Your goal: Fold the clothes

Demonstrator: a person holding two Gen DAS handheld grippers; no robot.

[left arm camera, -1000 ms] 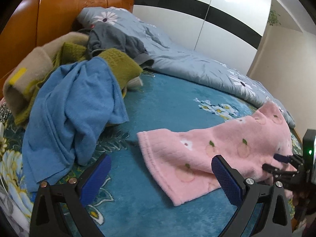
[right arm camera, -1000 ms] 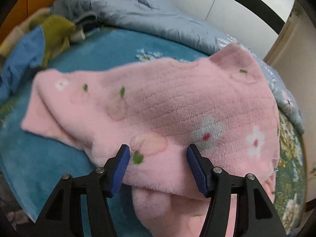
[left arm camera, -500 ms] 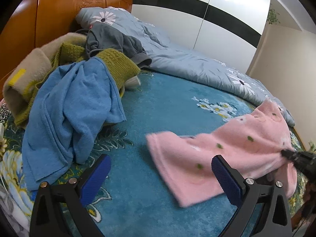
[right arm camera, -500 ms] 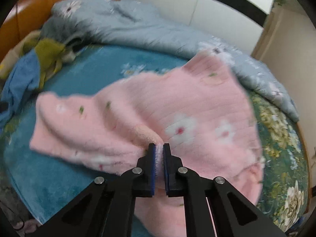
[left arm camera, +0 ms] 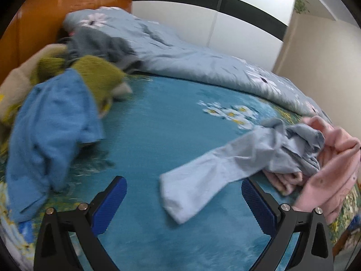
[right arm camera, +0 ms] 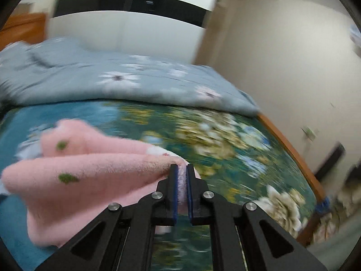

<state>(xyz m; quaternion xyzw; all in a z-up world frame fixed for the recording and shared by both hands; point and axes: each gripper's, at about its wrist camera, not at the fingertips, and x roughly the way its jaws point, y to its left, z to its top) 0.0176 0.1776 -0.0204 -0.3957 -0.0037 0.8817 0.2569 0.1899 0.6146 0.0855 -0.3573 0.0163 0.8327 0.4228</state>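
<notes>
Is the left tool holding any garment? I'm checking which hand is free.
No, the left tool stands wide open over the teal bedspread, with only the tip of the pale blue garment lying between its fingers.

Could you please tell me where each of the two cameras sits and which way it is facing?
Left wrist: on the left gripper, open, looking down across the bed at a pale blue garment; only its fingers show.
Right wrist: on the right gripper, shut on the pink garment, facing the wall.
Shared: pink garment, bed, grey quilt.
</notes>
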